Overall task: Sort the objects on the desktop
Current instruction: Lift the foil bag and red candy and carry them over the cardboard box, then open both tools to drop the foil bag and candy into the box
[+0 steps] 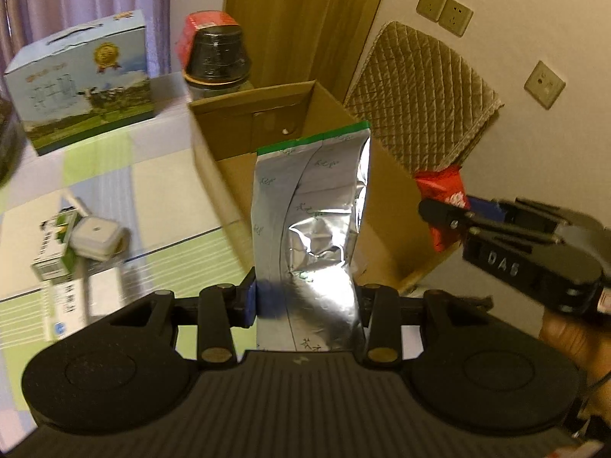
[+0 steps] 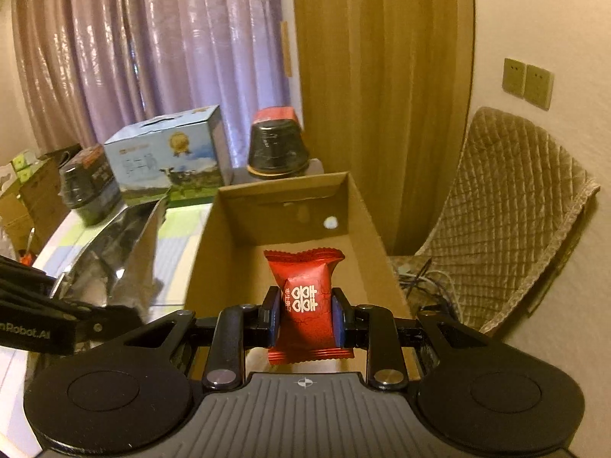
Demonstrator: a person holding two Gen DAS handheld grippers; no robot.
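Silver foil pouch [image 1: 309,229] sits clamped in the left gripper [image 1: 305,301], red candy packet [image 2: 307,305] pinched by the right gripper [image 2: 305,318], cardboard box [image 2: 359,206] at twelve o'clock.

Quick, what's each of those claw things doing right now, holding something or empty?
Left gripper: closed on a silver foil pouch, held upright.
Right gripper: closed on a red candy packet, above the open cardboard box.

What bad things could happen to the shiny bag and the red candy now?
The silver foil pouch is pinched only at its bottom end by the left tool, so it might flop or slip. Both tools crowd the cardboard box; the right tool, holding the red candy, could bump the pouch.
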